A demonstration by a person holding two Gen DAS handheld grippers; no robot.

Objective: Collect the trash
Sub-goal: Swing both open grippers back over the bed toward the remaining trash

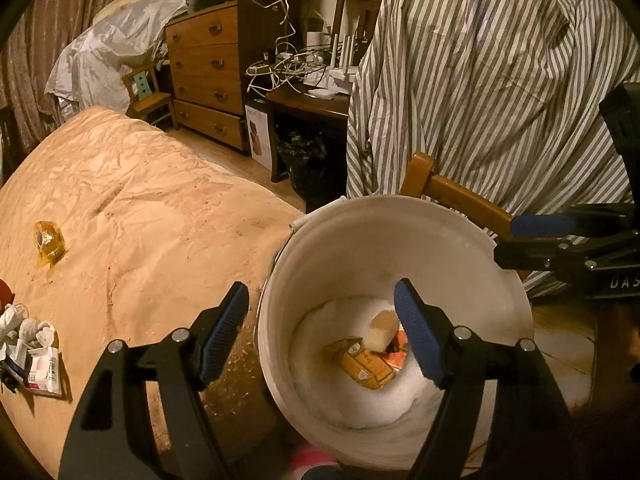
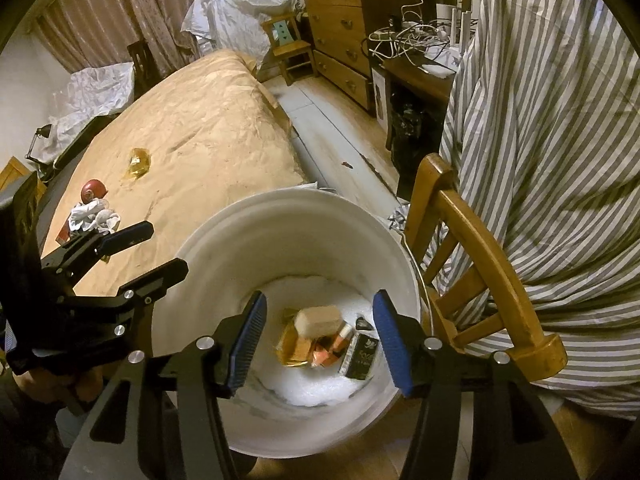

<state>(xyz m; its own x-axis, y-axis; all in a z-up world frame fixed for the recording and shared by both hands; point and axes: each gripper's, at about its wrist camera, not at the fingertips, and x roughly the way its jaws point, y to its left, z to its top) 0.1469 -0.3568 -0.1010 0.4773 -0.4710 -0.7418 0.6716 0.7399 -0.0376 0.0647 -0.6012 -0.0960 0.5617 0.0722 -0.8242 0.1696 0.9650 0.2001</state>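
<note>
two grippers hang over a white bucket (image 1: 280,280) that stands on the floor beside the bed (image 1: 140,200). the left gripper (image 1: 320,330) has its blue-padded fingers (image 1: 226,332) spread wide, one finger over the edge of the bed and the other over the bucket's mouth, with nothing between them. the right gripper (image 2: 318,340) is also spread, both fingers above the inside of the bucket, pinching nothing. in the left wrist view the right gripper (image 1: 520,240) shows at the right edge, above the bucket's far rim.

at the bottom of the bucket lies a small heap of trash: a pale block (image 2: 319,320) on top, a yellow wrapper (image 1: 362,362), an orange packet (image 2: 334,346) and a dark printed box (image 2: 359,356) leaning at the side (its lettering is too small to read).

more trash is on the tan bed cover: a crumpled yellow wrapper (image 1: 48,242) by itself, well apart from the bucket, and near the bed's edge a cluster of crumpled tissues (image 1: 30,332), a small white-and-pink carton (image 1: 44,370) and a red round thing (image 2: 94,191).

a wooden chair (image 2: 480,264) stands just beside the bucket, with a striped shirt (image 1: 500,80) draped over it. further back are a chest of drawers (image 1: 208,76) and a desk heaped with white cables (image 1: 288,68).
</note>
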